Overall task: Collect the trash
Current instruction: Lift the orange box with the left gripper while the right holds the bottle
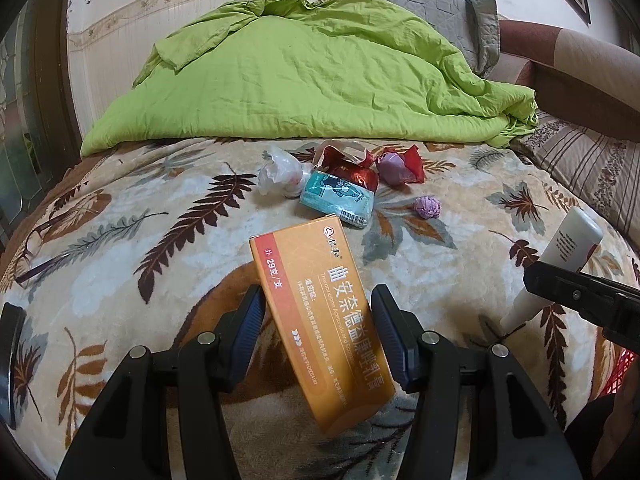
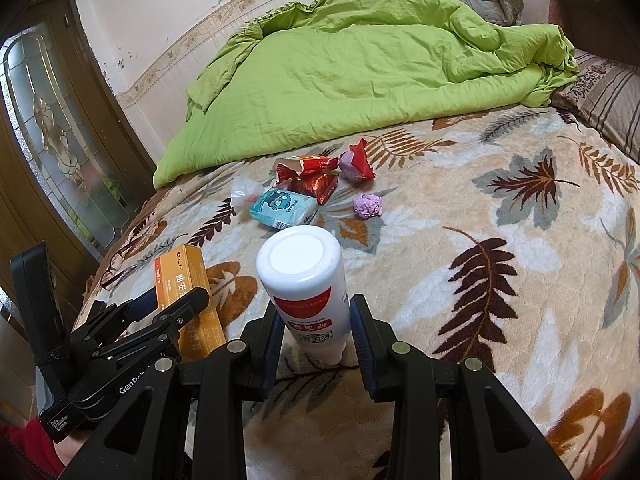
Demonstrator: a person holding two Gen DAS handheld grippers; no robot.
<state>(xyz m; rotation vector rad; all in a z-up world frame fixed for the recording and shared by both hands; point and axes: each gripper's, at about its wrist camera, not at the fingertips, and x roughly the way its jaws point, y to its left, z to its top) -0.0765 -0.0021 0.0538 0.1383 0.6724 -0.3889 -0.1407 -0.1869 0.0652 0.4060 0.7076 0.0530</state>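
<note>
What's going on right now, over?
Left gripper shut on orange box. Right gripper shut on white tube. Wrappers, tissue pack, purple wad left on blanket. Nothing blocking.

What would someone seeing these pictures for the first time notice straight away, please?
First, each tool holds something over the leaf-patterned blanket: the left tool grips an orange box, the right tool a white tube. Beyond them lies a cluster of wrappers before a rumpled green quilt.
</note>
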